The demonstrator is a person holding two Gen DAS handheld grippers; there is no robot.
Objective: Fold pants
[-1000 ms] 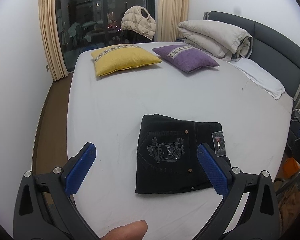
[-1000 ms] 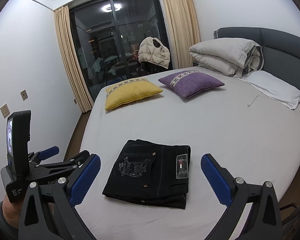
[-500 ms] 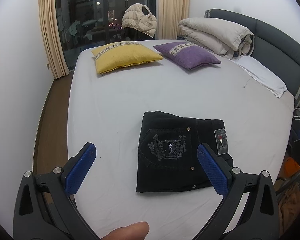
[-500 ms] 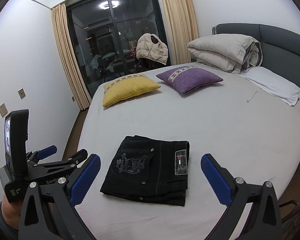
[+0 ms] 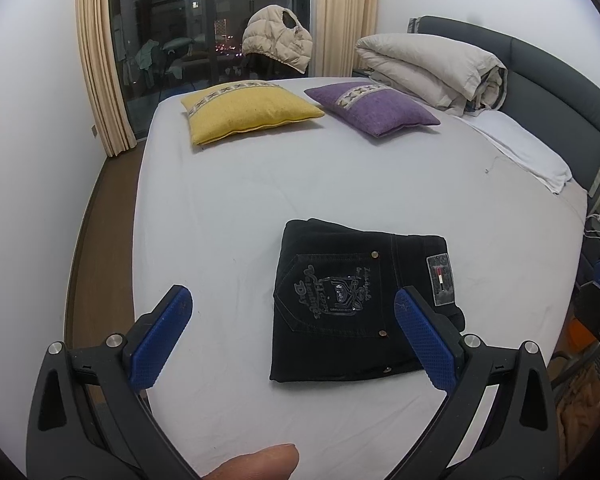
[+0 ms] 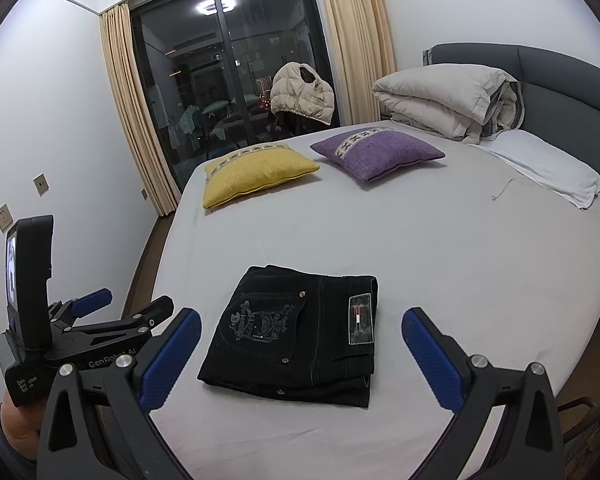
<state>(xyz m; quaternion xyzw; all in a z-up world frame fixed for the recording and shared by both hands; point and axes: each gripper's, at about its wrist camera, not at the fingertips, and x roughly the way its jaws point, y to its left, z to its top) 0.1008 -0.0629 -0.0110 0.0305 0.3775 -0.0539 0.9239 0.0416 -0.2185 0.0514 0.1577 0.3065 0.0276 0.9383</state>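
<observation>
The black pants (image 5: 352, 300) lie folded into a compact rectangle on the white bed (image 5: 228, 208), back pocket with grey embroidery facing up and a small label at the right. They also show in the right wrist view (image 6: 300, 336). My left gripper (image 5: 292, 304) is open and empty, held above the bed's near edge, just short of the pants. My right gripper (image 6: 300, 320) is open and empty, held back from the pants near the bed's front edge. The left gripper's body (image 6: 100, 332) shows at the left of the right wrist view.
A yellow cushion (image 5: 248, 110) and a purple cushion (image 5: 372, 106) lie at the far side of the bed. A folded duvet (image 5: 432, 66) and a white pillow (image 5: 520, 152) sit by the grey headboard. Wood floor (image 5: 100, 248) runs along the left.
Both grippers have drawn back slightly and tilted, so the pants sit a little lower in both views. The pants have not moved. Both grippers stay open.
</observation>
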